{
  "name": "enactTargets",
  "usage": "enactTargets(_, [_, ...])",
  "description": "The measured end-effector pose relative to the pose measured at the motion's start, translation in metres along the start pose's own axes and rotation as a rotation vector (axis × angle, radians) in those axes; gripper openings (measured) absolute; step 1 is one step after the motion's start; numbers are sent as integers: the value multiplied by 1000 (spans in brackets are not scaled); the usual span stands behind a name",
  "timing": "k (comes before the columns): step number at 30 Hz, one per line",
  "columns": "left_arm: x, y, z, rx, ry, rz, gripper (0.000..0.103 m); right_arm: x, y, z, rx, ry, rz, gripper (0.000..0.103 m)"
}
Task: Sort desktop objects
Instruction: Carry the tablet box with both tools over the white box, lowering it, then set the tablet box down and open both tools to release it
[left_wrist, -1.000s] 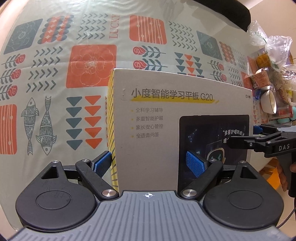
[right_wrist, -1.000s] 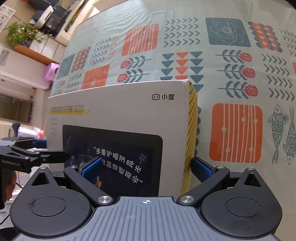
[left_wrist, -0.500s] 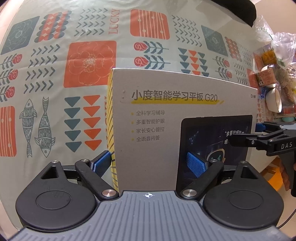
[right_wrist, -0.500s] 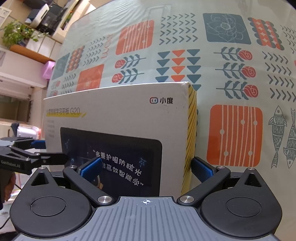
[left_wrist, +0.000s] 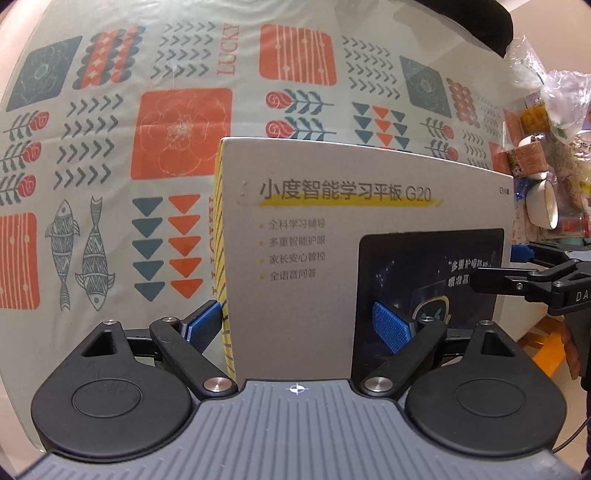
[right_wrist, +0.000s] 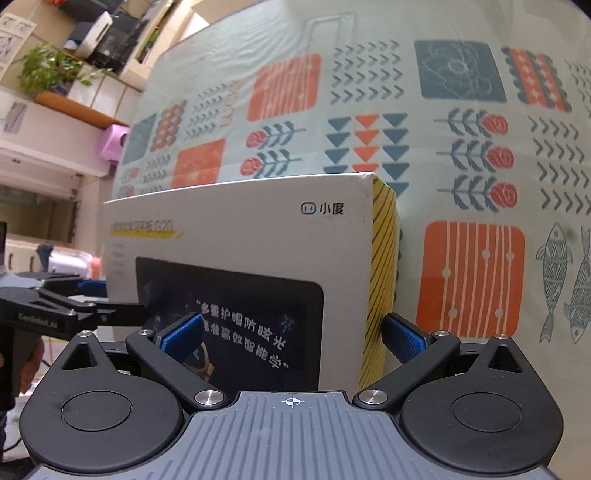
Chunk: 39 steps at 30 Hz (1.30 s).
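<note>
Jaws, left: the left gripper (left_wrist: 299, 326) is straddling the box (left_wrist: 332, 258) at its left end, wide apart; one blue pad is lying against the yellow striped side, the other is lying over the printed grey face, so whether they are truly pinching I cannot tell
Jaws, right: the right gripper (right_wrist: 291, 338) is doing the same at the opposite end, wide, one pad over the dark tablet picture, one beside the yellow edge; grip likewise unclear
Box position: it is sitting between the two grippers, directly ahead of both, its near edge reaching back to each gripper's body
Long axis: running side to side, from one gripper to the other, across both lines of sight
Nearer hand: neither; each is taking one end, so the coming move looks like a two-handed carry that is depending on both ends travelling together
Surface: the surface (left_wrist: 177, 129) is wearing a patterned cloth of fish, flowers and triangles, showing bare around the box
Room: a bowl (left_wrist: 541, 206) and bagged clutter are crowding the right edge; shelves and a plant (right_wrist: 51, 70) are standing beyond the far side
</note>
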<state>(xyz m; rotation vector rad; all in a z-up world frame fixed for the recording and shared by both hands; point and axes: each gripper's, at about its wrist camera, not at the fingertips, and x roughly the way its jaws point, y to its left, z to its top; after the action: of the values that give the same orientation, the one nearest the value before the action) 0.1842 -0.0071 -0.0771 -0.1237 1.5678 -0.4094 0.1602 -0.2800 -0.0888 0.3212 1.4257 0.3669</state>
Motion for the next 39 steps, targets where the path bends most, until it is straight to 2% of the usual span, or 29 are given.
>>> enactTargets(6, [2,7,13,-42,12,-31,103,0,-8,12,23,-18,26,103])
enactTargets(23, [26,5,3,-19,10,9,103,16,-12,4,-22,-2,-6,103])
enactTargets(26, [32,8,4,-19,19,13,103,17,-12,6,-44,-11,-39,103])
enactTargets(31, [49,6,-3,-4,16,49,103,25,-9,3,-119,-25,-159,103])
enactTargets(34, [53,6,-8,-17,-17,56,103,36,-11,-3,-152,-26,-219,103])
enactTargets(39, [55,10,-16,-43,-63,47,103,44,-25,-10,-93,-41,-172,103])
